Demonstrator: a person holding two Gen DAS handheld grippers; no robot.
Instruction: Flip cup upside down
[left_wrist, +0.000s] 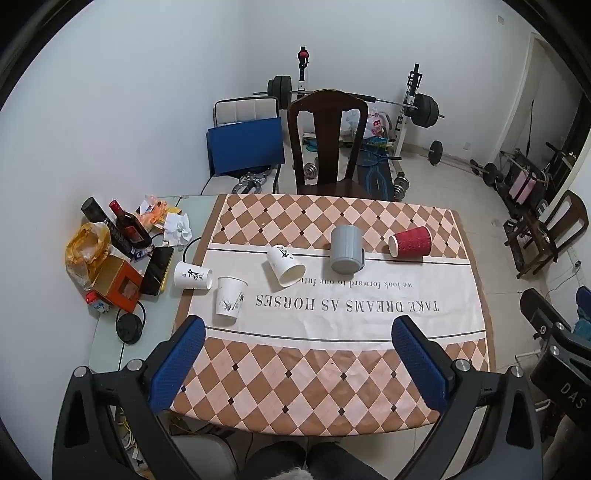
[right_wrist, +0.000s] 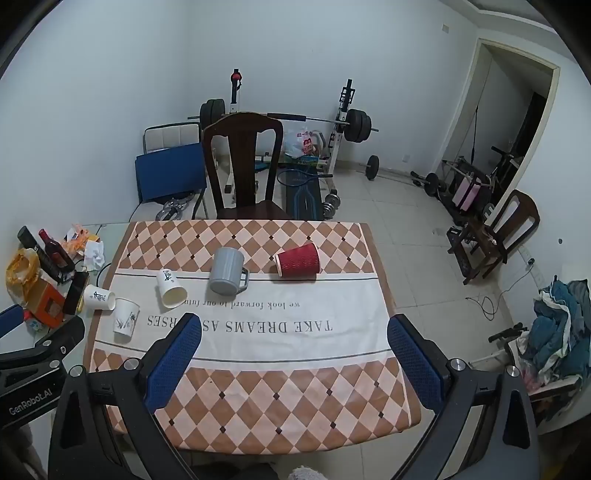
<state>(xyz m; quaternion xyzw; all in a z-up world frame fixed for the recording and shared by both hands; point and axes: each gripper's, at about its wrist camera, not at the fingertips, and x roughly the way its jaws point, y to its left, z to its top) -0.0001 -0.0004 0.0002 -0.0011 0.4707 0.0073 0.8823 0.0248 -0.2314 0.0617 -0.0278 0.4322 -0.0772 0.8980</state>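
Several cups sit on the checkered tablecloth (left_wrist: 295, 369). A grey mug (left_wrist: 345, 249) (right_wrist: 227, 270) lies tilted on its side. A red paper cup (left_wrist: 410, 242) (right_wrist: 298, 260) lies on its side. One white paper cup (left_wrist: 285, 265) (right_wrist: 171, 289) lies with its mouth toward me. Another white cup (left_wrist: 192, 276) (right_wrist: 99, 297) lies on its side at the left. A third white cup (left_wrist: 229, 301) (right_wrist: 125, 320) stands upright. My left gripper (left_wrist: 299, 328) and right gripper (right_wrist: 293, 328) are open and empty, held high above the near table edge.
Clutter lies at the table's left: a dark bottle (left_wrist: 129, 227), an orange box (left_wrist: 118, 282), a phone (left_wrist: 159, 269), tissues (left_wrist: 177, 229). A dark wooden chair (left_wrist: 327, 144) stands behind the table. Weights and a barbell rack (left_wrist: 410, 103) fill the back.
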